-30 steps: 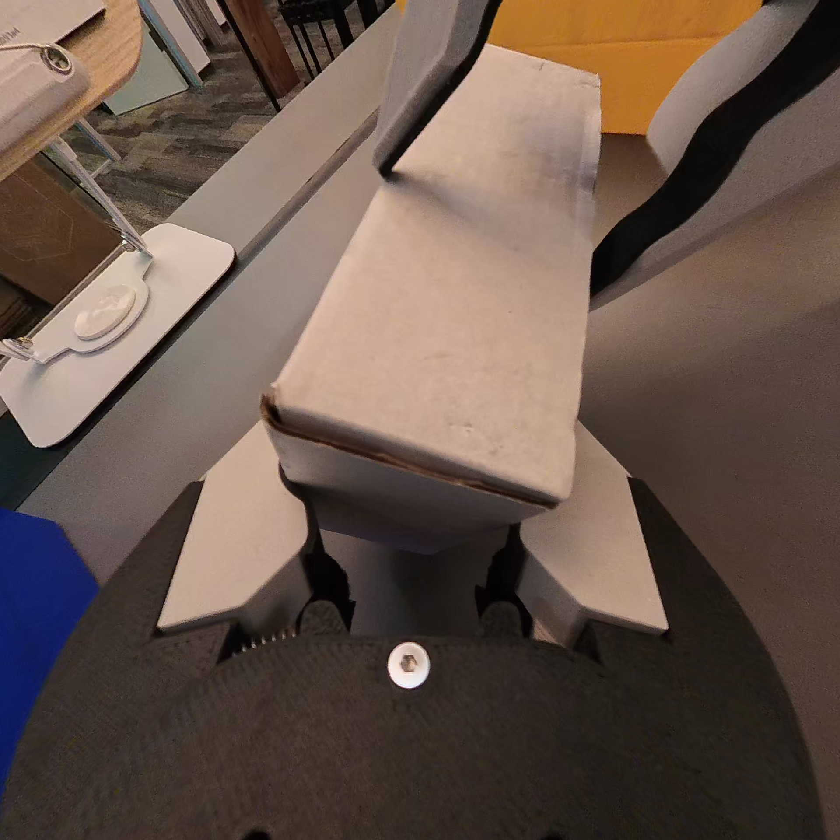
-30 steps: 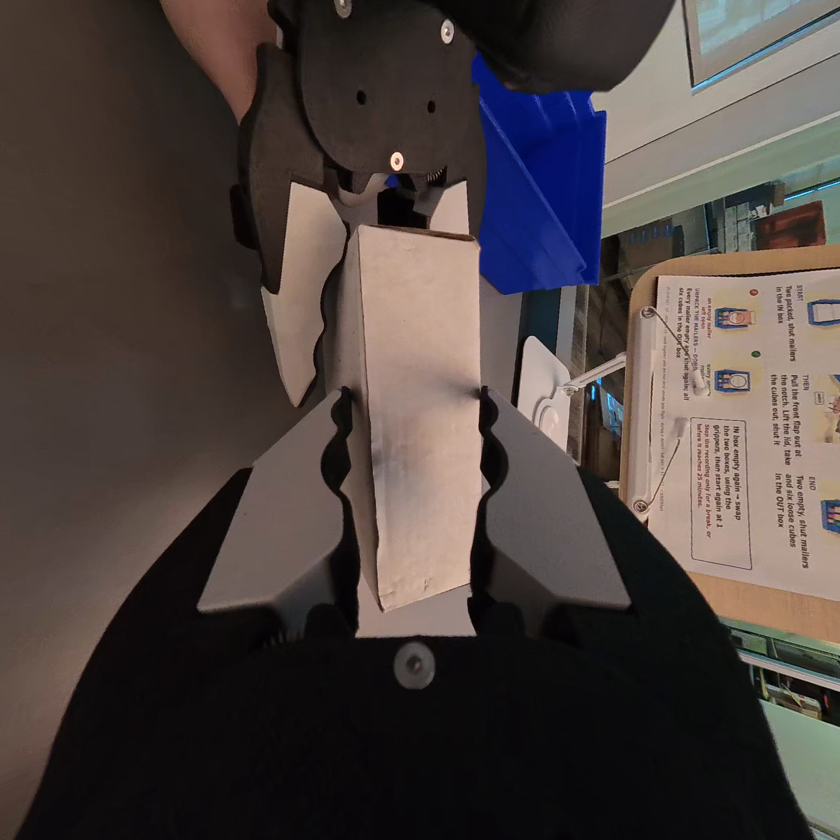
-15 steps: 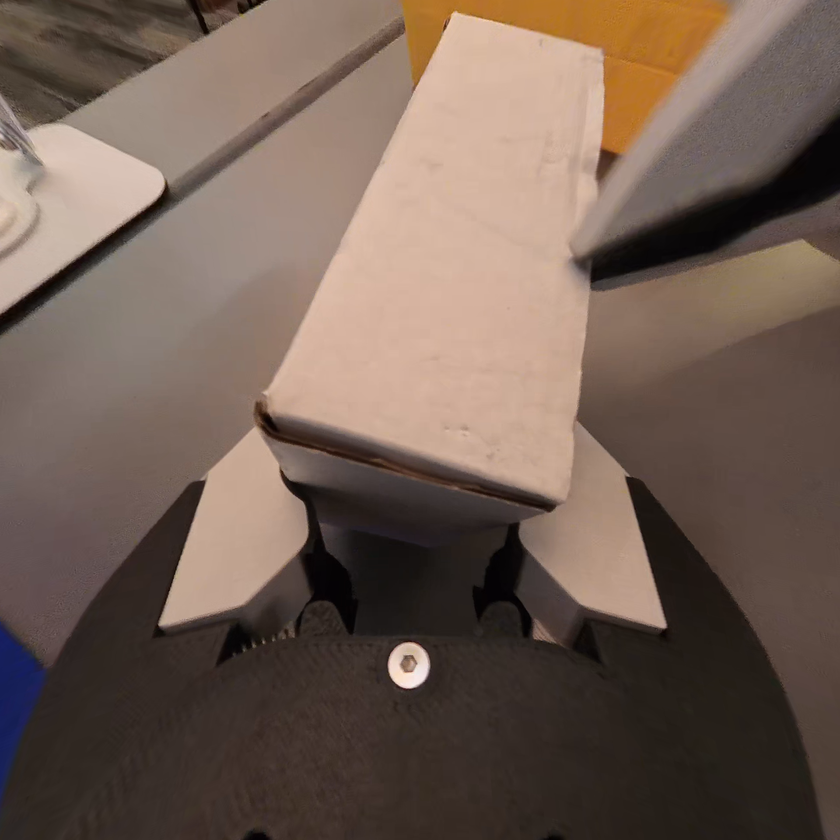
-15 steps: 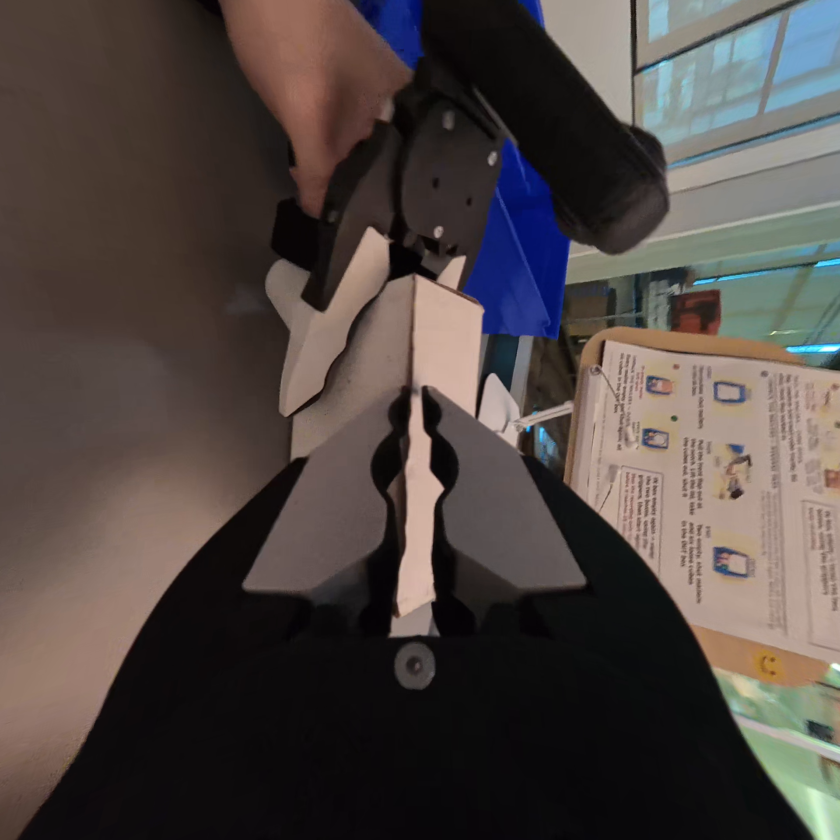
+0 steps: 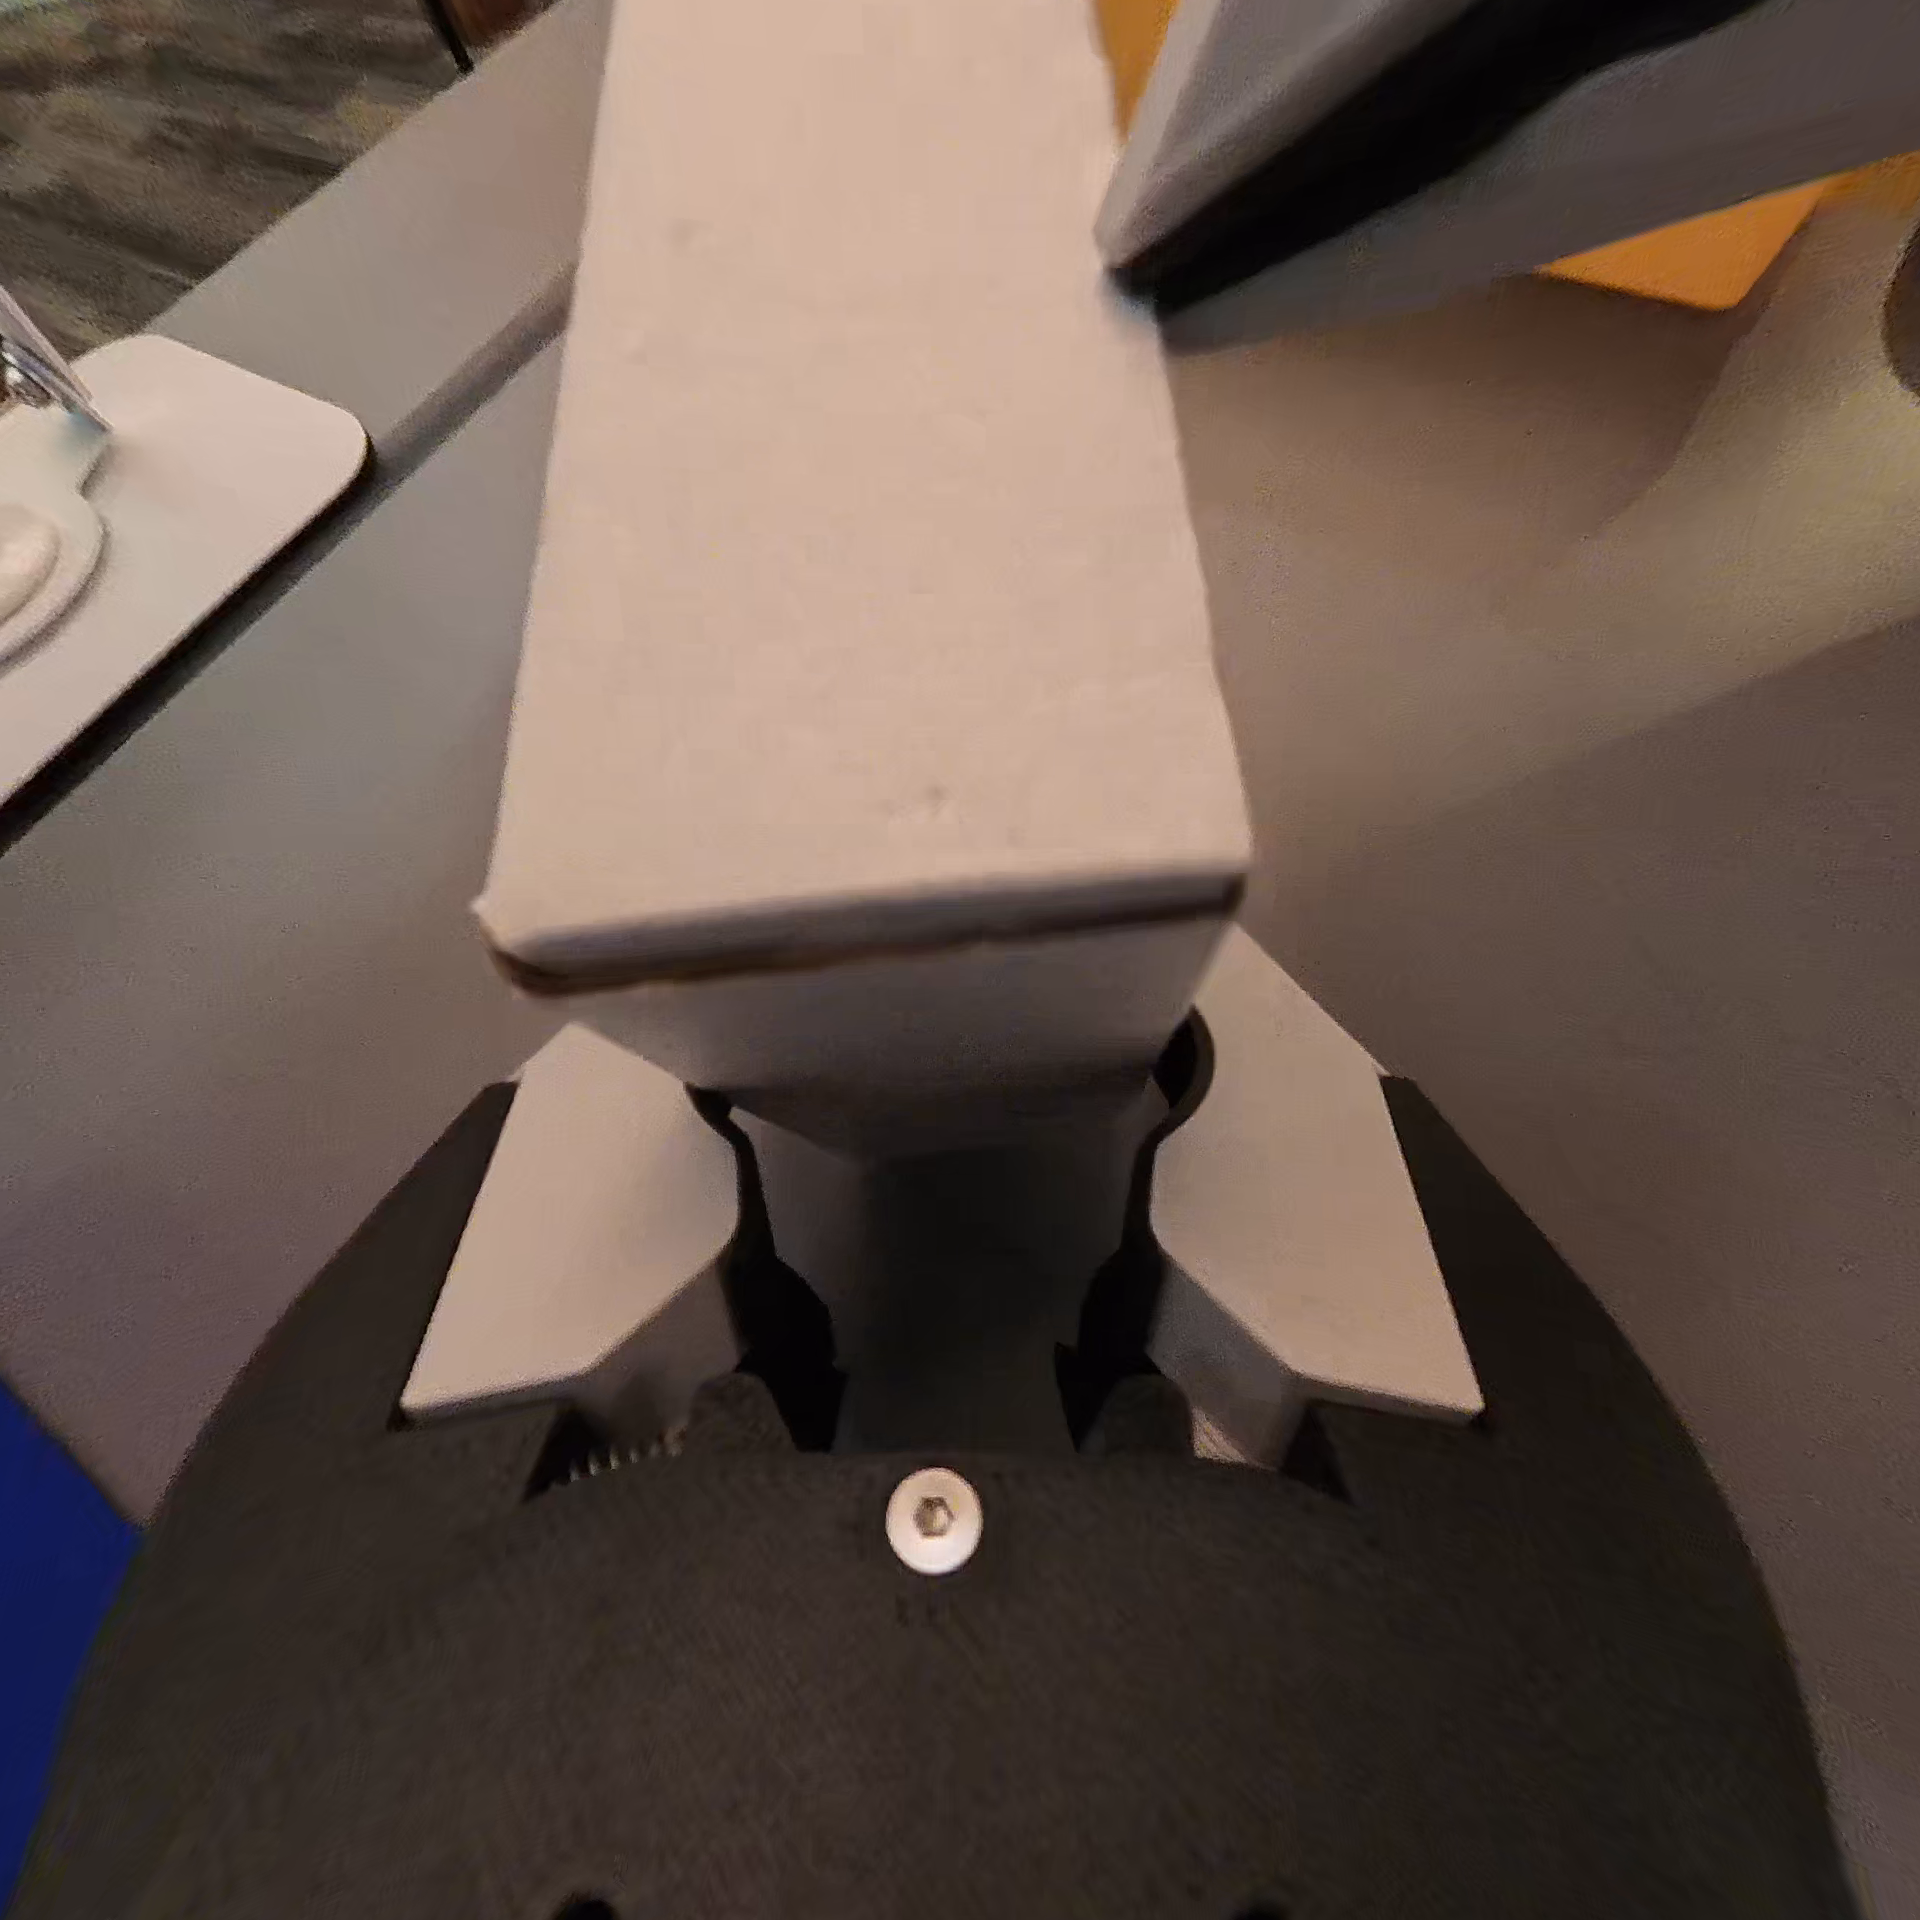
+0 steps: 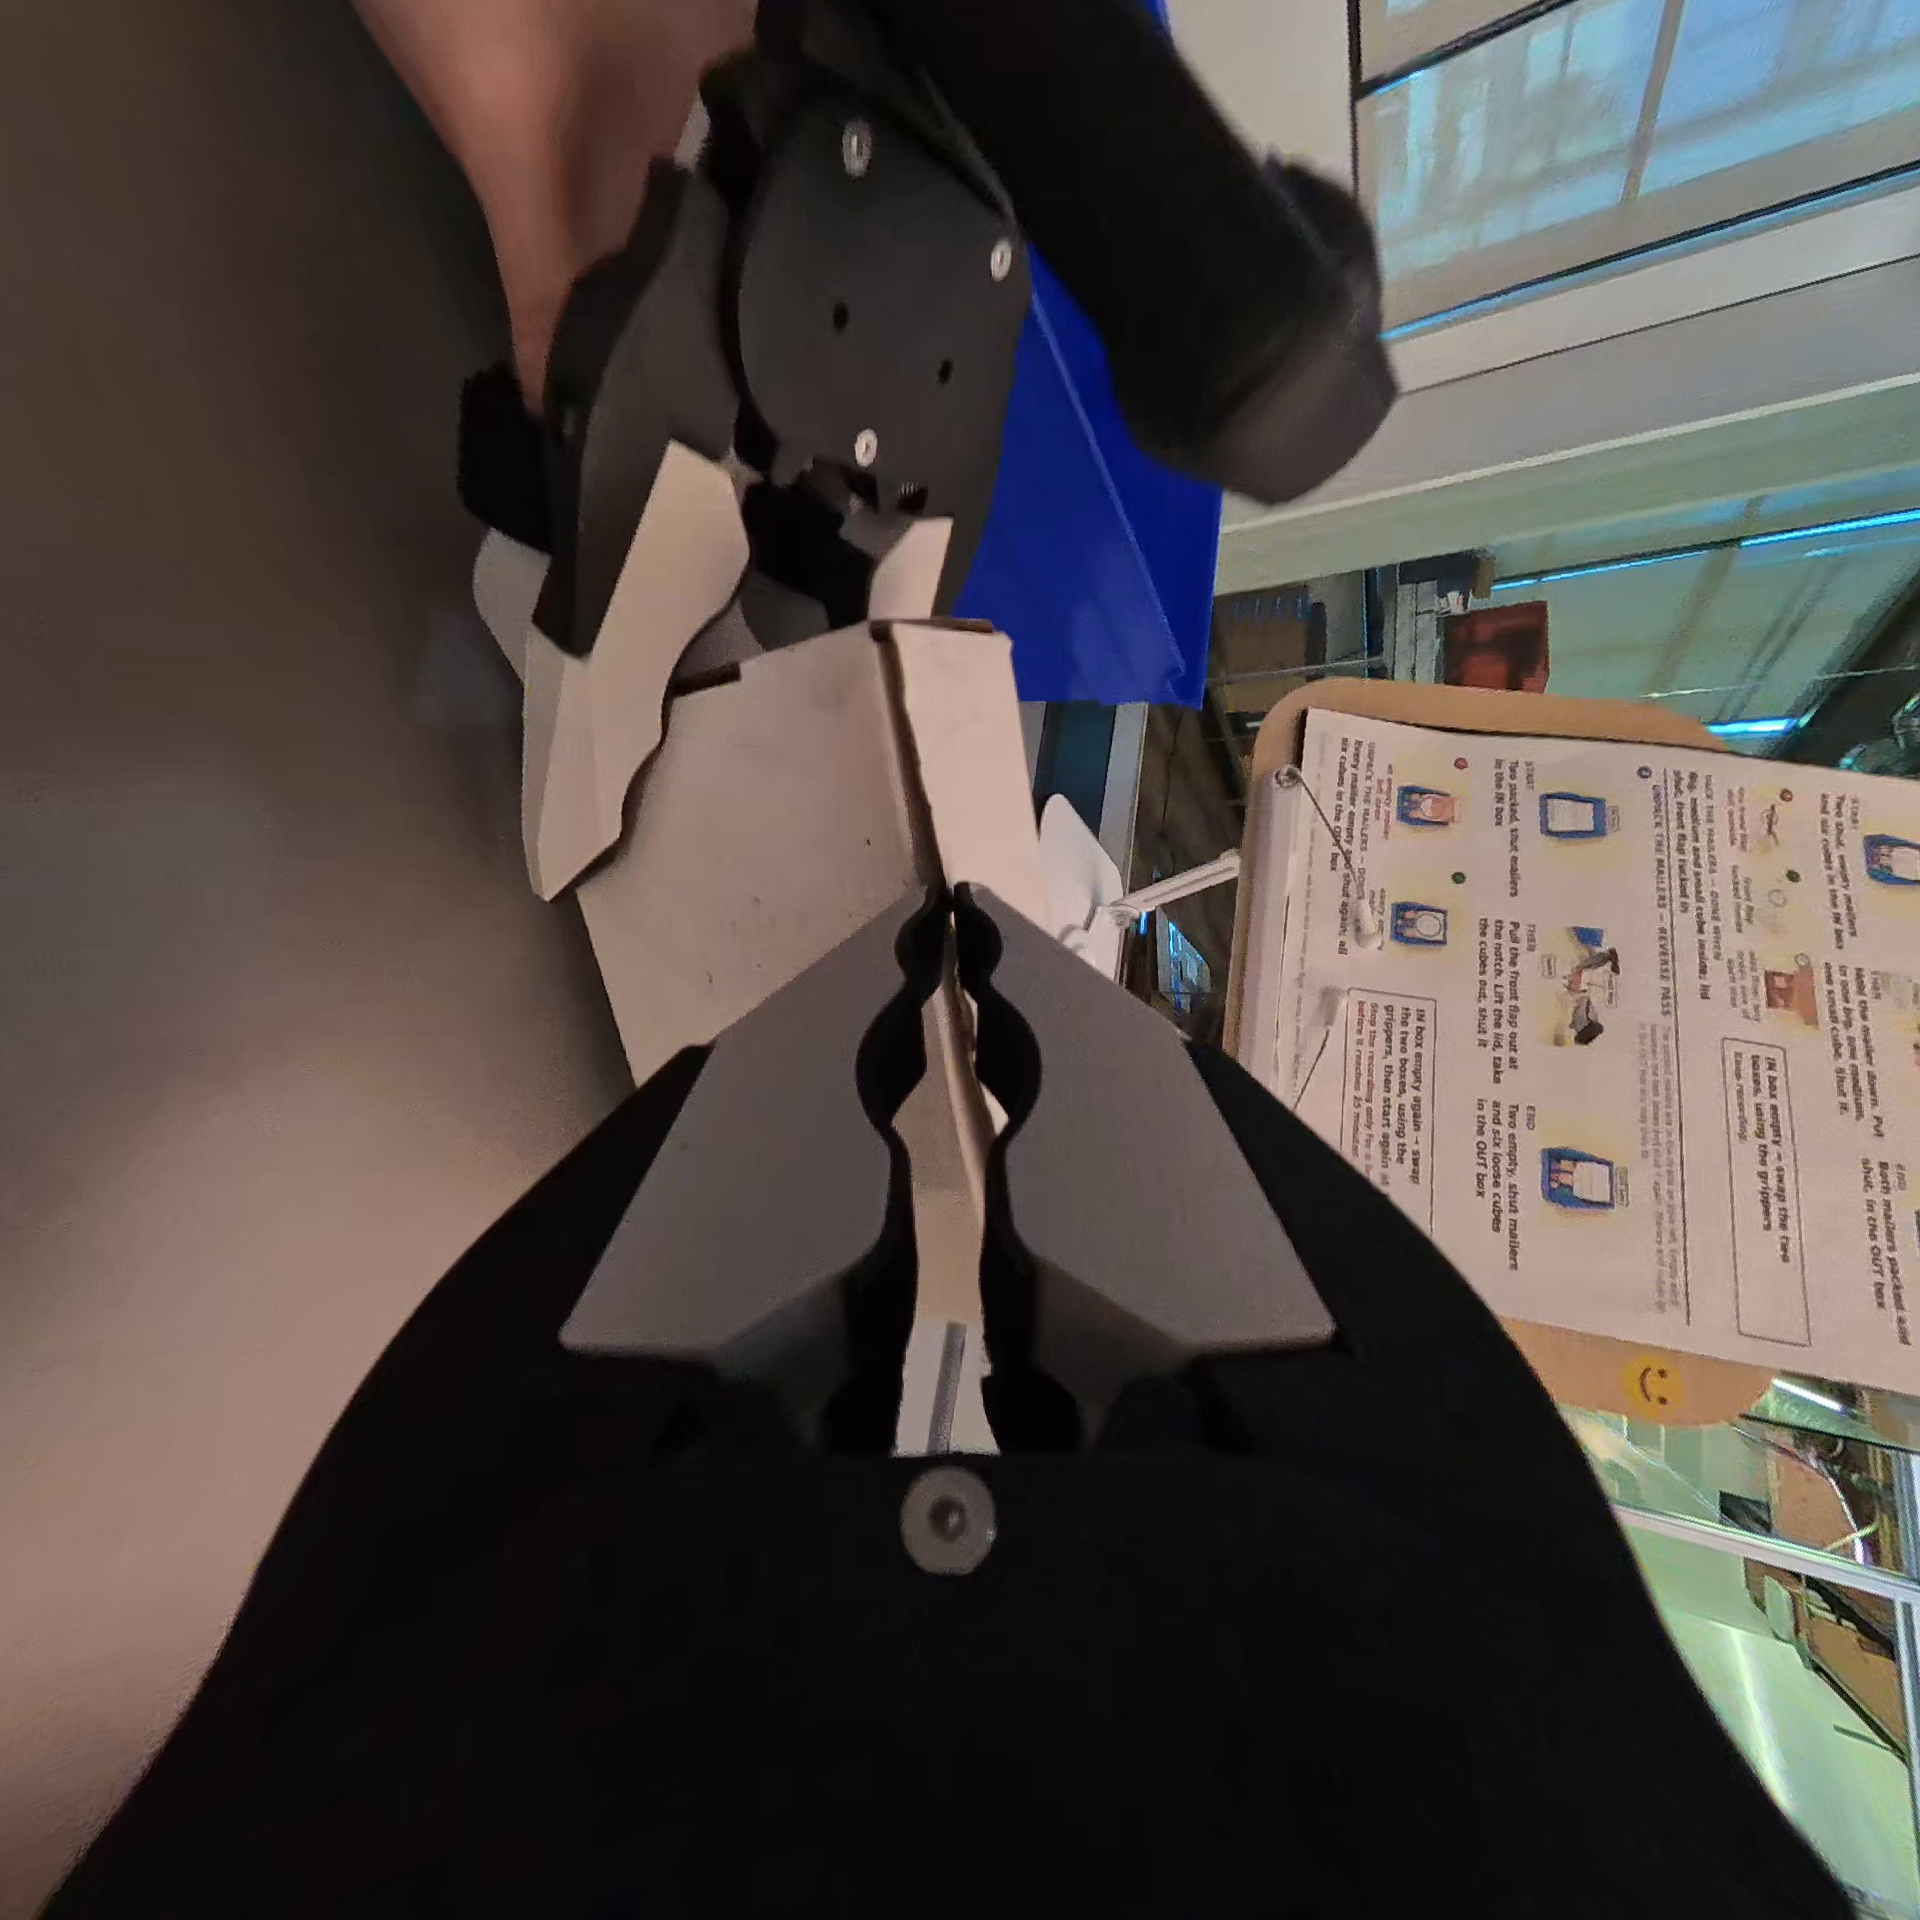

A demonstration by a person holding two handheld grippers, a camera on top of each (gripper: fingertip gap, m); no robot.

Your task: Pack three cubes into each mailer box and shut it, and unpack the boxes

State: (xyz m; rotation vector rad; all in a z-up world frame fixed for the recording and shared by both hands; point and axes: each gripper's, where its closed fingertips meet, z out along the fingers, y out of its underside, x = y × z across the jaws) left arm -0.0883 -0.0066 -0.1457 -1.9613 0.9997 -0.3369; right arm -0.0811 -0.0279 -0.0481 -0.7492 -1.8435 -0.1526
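Observation:
A white cardboard mailer box (image 5: 862,520) is held in the air between my two grippers, over the grey table (image 5: 1558,779). My left gripper (image 5: 914,1029) is shut on the box's near end, with its fingers on either side below the top face. In the right wrist view my right gripper (image 6: 954,904) is shut on a thin cardboard edge of the box (image 6: 790,810). The left gripper (image 6: 800,582) clamps the far end there. The right gripper's finger (image 5: 1351,135) shows at the left wrist view's top right. No cubes are in view.
A blue bin (image 6: 1081,499) stands behind the left gripper, and its corner shows in the left wrist view (image 5: 42,1507). A yellow bin (image 5: 1683,239) is at the far right. A white stand base (image 5: 177,499) and a clipboard with a printed sheet (image 6: 1610,1018) are off the table edge.
My right gripper went from spanning the box's width to pinching a thin edge of it. The box rolled and tilted between the grippers. The left gripper kept its hold.

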